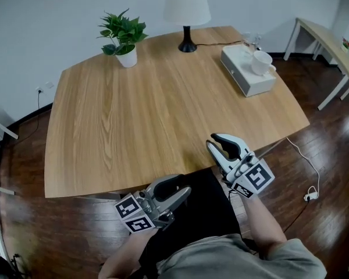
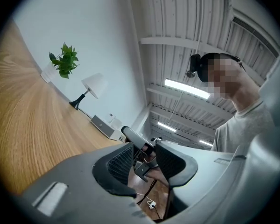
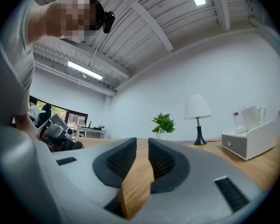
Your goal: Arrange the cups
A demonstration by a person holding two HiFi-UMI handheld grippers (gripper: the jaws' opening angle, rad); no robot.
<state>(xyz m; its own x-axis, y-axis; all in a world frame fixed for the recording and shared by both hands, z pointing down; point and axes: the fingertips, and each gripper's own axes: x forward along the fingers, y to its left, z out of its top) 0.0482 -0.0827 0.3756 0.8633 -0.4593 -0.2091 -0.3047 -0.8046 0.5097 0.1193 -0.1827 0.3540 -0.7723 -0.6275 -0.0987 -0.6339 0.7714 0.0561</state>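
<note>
We have not begun. Both grippers hang low in the frame at the table's (image 1: 134,127) near edge. The left gripper (image 1: 186,183) is slightly parted and empty; the right gripper (image 1: 214,142) is pinched nearly closed on nothing. The white cup (image 1: 260,63) stands upright on the white box (image 1: 247,80) at upper right, axis vertical, handle seemingly toward lower right. Next we reach across with jaws opened.

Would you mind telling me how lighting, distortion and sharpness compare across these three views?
Head view: soft, even light on the table, sharp throughout, only mild wide-angle bending. Left gripper view: heavy fisheye within a dark round border, ceiling strip light blown out. Right gripper view: same fisheye and border, lamp crisp.
</note>
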